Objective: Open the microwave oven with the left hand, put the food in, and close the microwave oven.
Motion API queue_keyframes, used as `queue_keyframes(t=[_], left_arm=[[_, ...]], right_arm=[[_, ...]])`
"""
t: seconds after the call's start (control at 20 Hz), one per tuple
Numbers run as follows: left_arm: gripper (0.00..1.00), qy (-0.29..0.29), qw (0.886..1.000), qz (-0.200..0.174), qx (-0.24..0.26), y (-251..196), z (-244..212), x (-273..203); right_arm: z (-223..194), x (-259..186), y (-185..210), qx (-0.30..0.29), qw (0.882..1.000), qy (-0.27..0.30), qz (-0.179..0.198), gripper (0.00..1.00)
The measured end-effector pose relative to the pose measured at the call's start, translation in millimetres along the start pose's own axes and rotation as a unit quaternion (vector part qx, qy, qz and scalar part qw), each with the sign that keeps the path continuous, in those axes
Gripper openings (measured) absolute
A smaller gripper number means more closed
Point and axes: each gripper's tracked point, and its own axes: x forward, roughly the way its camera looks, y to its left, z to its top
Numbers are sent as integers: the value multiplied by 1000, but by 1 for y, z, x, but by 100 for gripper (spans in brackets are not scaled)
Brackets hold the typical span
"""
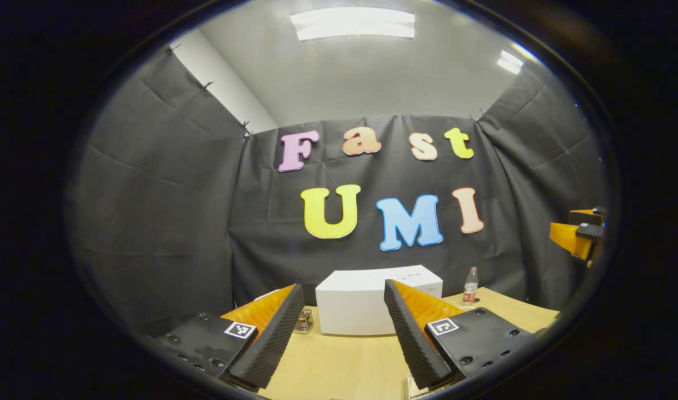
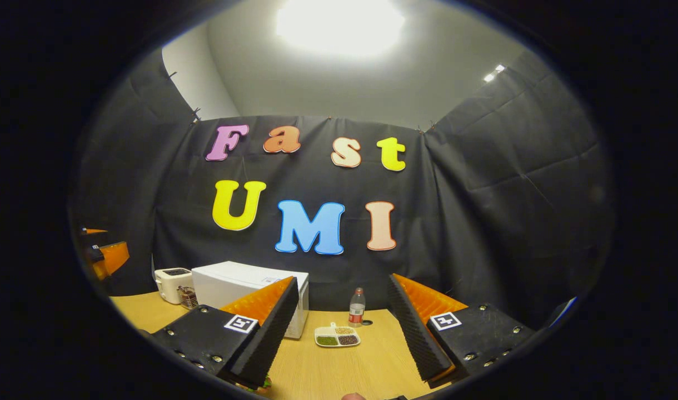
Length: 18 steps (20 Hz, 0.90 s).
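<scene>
On the smooth wooden counter (image 2: pixel 339 366) the boxy white microwave oven (image 2: pixel 244 286) sits shut at 10 o'clock of the food tray (image 2: pixel 337 336), with a plastic bottle (image 2: pixel 357 307) behind the tray, a white toaster (image 2: pixel 171 284) at 9 o'clock, and both the left gripper (image 1: pixel 344 339) and right gripper (image 2: pixel 342 333) spread wide, grasping nothing.

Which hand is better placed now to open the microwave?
Left. Its open claw faces the closed microwave straight ahead. The right claw, also open, has the microwave off to its left, with the food tray ahead.
</scene>
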Motion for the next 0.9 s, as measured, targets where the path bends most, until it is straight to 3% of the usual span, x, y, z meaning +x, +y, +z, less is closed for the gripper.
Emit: queue_keyframes(t=[0.2, 0.5, 0.9], left_arm=[[99, -6, 1000, 9, 9, -12, 1, 5], [99, -9, 1000, 2, 14, -31, -2, 31], [96, -17, 998, -59, 6, -65, -20, 104]], right_arm=[[-14, 1, -8, -3, 1000, 6, 18, 97], [-16, 3, -20, 6, 1000, 5, 15, 97], [-12, 15, -29, 2, 999, 6, -34, 97]])
